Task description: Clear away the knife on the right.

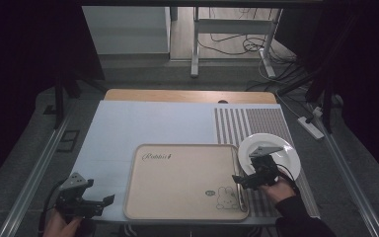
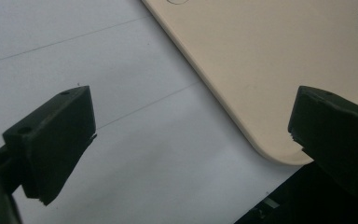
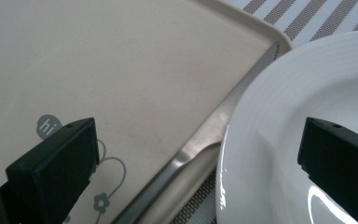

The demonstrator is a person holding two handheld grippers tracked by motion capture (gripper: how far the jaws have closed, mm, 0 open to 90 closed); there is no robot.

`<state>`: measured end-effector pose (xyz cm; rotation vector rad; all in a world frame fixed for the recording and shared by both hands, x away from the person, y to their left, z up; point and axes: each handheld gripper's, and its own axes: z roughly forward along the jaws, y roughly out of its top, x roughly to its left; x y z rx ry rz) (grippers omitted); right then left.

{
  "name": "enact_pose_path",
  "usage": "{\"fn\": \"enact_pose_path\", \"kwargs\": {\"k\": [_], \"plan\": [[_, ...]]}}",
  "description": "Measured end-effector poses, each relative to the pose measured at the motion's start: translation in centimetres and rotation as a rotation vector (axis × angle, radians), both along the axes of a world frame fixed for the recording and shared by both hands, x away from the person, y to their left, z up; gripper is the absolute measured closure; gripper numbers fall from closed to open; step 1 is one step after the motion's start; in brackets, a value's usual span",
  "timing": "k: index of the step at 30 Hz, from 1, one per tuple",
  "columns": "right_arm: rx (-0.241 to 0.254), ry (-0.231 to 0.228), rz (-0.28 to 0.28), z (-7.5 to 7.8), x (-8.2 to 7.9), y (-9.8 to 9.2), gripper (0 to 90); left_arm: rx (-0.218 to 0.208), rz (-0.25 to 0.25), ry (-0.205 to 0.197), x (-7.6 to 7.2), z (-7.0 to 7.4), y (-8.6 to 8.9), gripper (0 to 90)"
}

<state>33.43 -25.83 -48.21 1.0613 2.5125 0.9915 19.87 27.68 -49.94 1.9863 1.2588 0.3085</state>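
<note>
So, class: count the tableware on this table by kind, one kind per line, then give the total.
Trays: 1, the beige tray
Plates: 1, the white plate
Knives: 1, the metal knife lying on the tray's edge beside the plate
Total: 3

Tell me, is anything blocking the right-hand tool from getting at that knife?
Nothing visible lies between them. The right tool stands open directly over the knife, which lies along the tray's right edge. The white plate sits close beside the knife, crowding one side.
</note>
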Motion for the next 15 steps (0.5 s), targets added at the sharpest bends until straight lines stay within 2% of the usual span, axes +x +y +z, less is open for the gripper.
{"fn": "enact_pose_path", "kwargs": {"k": [10, 15], "plan": [[0.013, -0.028, -0.054, 0.3, -1.2, -1.7, 0.0, -0.028, 0.004, 0.002, 0.0, 0.0, 0.3, 2.3], [0.018, -0.042, -0.08, 0.3, -1.7, -2.5, 0.0, -0.021, 0.001, -0.005, -0.1, 0.0, 0.2, 2.3]]}}
